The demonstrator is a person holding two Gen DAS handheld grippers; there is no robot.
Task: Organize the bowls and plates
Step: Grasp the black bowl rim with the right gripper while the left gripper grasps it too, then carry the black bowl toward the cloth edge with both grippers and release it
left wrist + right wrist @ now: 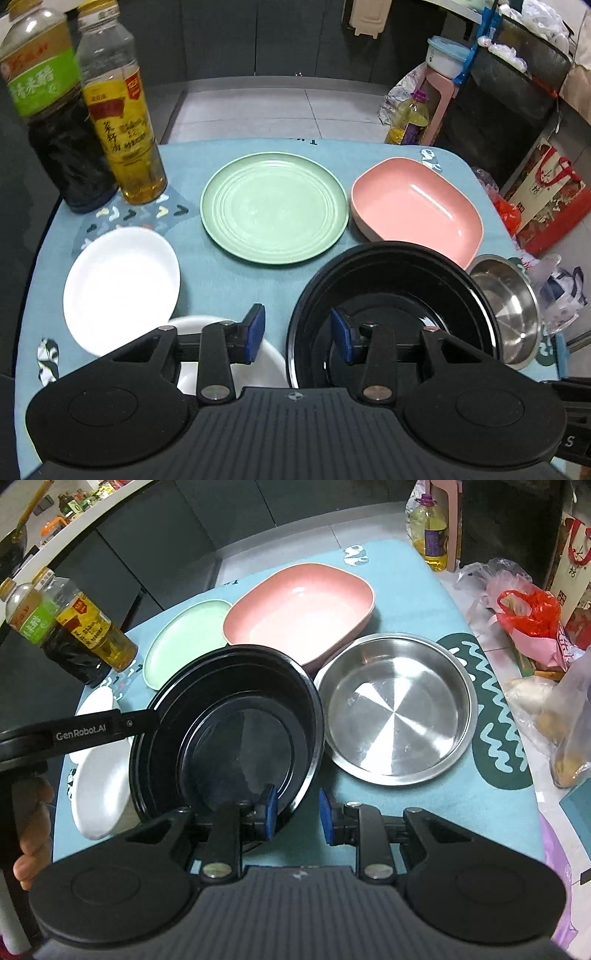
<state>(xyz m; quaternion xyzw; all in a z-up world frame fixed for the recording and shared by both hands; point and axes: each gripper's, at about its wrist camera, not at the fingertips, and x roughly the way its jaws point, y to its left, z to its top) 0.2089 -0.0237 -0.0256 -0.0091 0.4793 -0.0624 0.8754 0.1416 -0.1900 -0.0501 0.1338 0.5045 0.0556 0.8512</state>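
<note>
Straddling the rim of the round black bowl (399, 295), the left gripper (298, 334) has one blue pad outside the wall and the other inside, jaws half spread; from its own camera I cannot tell whether the pads press on the rim. The right gripper (295, 814) likewise sits over the near rim of the same black bowl (229, 731), one pad inside and one outside, and seems to pinch it, the bowl standing tilted above the teal tablecloth (369, 805). Only the left wrist view shows the whole round pale green plate (274, 208) and the shallow round white dish (122, 288), with a second white dish (266, 365) partly hidden under the gripper; in the right view the green plate (177, 642) is half covered by the black bowl. Only the right wrist view shows the full round stainless steel bowl (399, 709), just beside the black bowl, and the left gripper's arm (85, 731) reaching to the far rim, with a hand (33, 834) below it. Both views show the pink rounded-rectangular plastic bowl (417, 206) behind, and two sauce bottles (92, 122) at the far left corner.
</note>
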